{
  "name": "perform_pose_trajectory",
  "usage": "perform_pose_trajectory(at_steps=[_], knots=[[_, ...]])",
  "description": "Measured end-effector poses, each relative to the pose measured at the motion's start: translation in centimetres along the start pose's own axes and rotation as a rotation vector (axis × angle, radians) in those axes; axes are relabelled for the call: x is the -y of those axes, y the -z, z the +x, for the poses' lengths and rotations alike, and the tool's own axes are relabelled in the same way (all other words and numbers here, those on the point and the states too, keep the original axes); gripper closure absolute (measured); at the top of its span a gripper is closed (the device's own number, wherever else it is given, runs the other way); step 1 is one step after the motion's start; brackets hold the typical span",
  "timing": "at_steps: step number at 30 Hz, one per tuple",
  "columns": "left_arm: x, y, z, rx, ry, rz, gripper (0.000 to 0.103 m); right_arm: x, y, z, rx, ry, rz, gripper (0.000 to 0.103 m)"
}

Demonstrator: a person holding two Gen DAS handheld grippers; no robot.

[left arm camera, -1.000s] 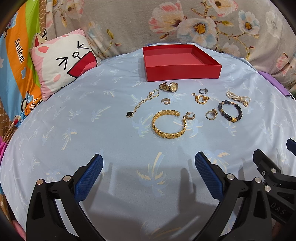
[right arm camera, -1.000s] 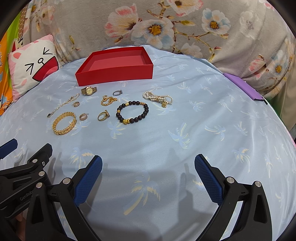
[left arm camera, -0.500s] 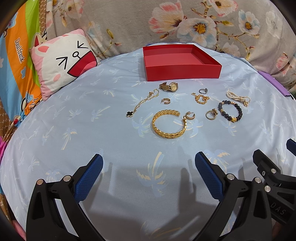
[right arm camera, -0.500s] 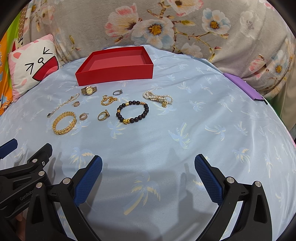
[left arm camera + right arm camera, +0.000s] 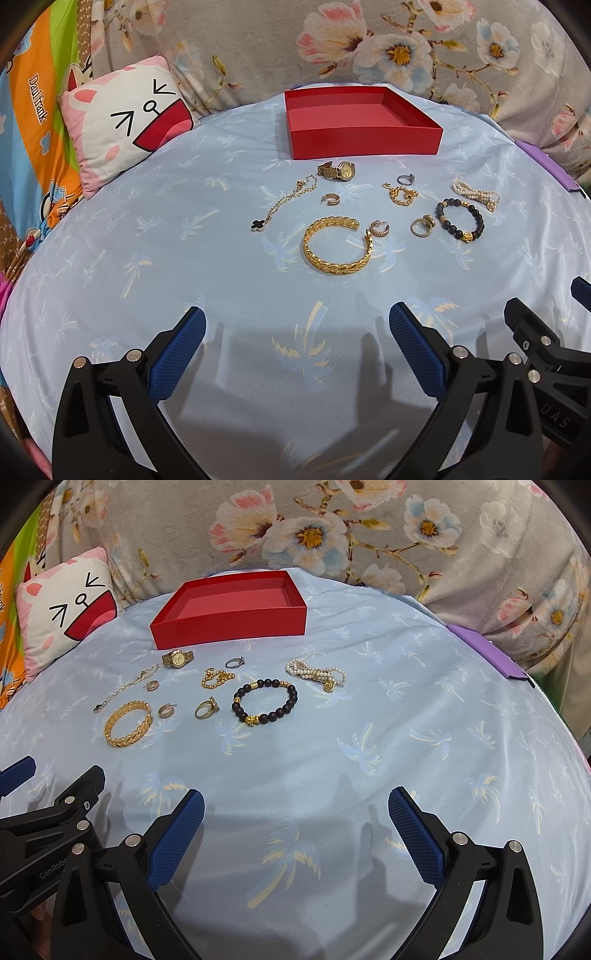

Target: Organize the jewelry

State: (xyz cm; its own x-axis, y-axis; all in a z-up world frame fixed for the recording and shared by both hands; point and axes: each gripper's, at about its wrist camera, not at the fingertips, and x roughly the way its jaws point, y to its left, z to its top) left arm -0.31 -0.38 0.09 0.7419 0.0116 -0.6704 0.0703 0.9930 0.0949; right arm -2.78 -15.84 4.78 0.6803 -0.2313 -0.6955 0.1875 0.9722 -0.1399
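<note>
Two grippers hover low over a pale blue sheet [image 5: 155,236] printed with palm trees, each with its jaws spread wide and nothing between the blue pads. Ahead of the left gripper [image 5: 295,347], nearest its fingertips, lies a broad gold cuff bracelet [image 5: 334,245]; just right of it sits a small hoop earring [image 5: 379,229], and beyond, a second small hoop earring [image 5: 331,199]. Forward and left of the cuff runs a thin gold chain [image 5: 286,201] ending in a black clover charm. Farther ahead, a gold wristwatch [image 5: 338,171] rests just short of the red open box [image 5: 364,138], apart from its front wall; the box interior shows no contents. Ahead and left of the right gripper [image 5: 295,827] lie a dark beaded bracelet [image 5: 264,701] with gold spacers, a gold ring [image 5: 207,709] to its left, a bunched gold bead chain [image 5: 218,677] and a silver ring [image 5: 235,662] beyond — all separate pieces, none touching the box. Right of the beaded bracelet sits a coiled pearl strand [image 5: 316,674]. Each gripper appears at the edge of the other's view — the two stand side by side. A cartoon-face cushion [image 5: 125,122] lies far left, and floral fabric [image 5: 369,535] rises behind the box.
</note>
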Motion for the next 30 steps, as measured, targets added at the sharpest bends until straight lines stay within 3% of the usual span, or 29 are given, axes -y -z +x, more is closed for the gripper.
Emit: perform_pose_trajectory(at_steps=[10, 16, 26, 30], knots=[[-0.5, 0.3, -0.3, 0.004, 0.031, -0.029, 0.005, 0.1, -0.2, 0.2, -0.009, -0.013, 0.005, 0.005], [-3.1, 0.7, 0.5, -0.050, 0.077, -0.100, 0.005, 0.3, -0.4, 0.4, -0.009, -0.030, 0.000, 0.005], [-7.6, -2.3, 1.8, -0.052, 0.051, -0.129, 0.005, 0.8, -4.2, 1.8, 0.009, -0.040, -0.009, 0.005], [-7.4, -3.5, 2.4, -0.067, 0.115, -0.148, 0.005, 0.4, -4.8, 2.5, 0.003, -0.044, -0.013, 0.005]])
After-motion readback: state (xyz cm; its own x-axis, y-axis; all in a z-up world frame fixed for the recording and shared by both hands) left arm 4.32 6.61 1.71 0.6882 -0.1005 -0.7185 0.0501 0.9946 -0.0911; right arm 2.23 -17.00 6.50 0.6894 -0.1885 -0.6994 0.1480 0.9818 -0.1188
